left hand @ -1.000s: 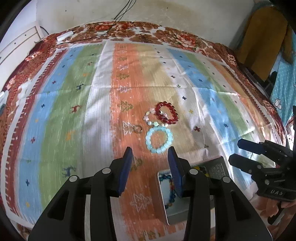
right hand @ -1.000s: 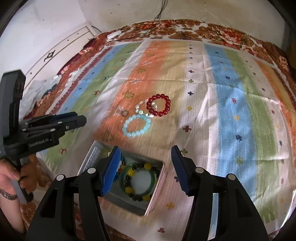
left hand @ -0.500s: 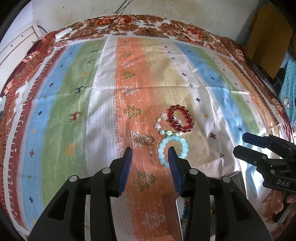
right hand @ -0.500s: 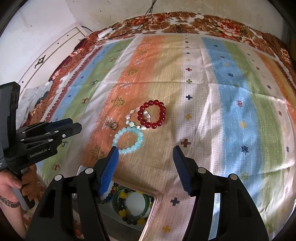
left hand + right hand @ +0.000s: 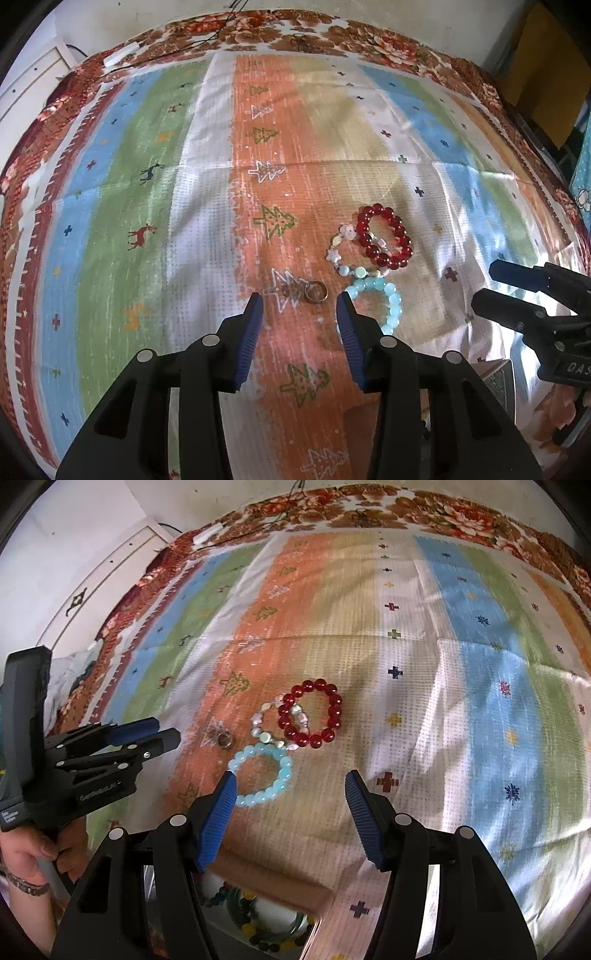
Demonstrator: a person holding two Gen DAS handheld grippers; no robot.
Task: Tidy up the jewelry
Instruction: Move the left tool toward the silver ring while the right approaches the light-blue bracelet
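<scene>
On the striped bedspread (image 5: 461, 709), the tin (image 5: 280, 923) of bracelets is half hidden behind the right tool (image 5: 291, 786), which gapes empty beside the pale blue bracelet (image 5: 262, 771). The left tool (image 5: 299, 301), branded "GenRobot.AI", hangs open and empty before the small ring (image 5: 316, 291). The red bracelet (image 5: 310, 712) overlaps the pearl one (image 5: 264, 727).

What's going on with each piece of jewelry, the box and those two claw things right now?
Left gripper: open, empty, aimed at the ring.
Right gripper: open, empty.
Ring: lying flat on the cloth.
Light blue bracelet: on the cloth, loose.
Red bracelet: overlapping the shell bracelet.
Box: open, holding bracelets.
</scene>
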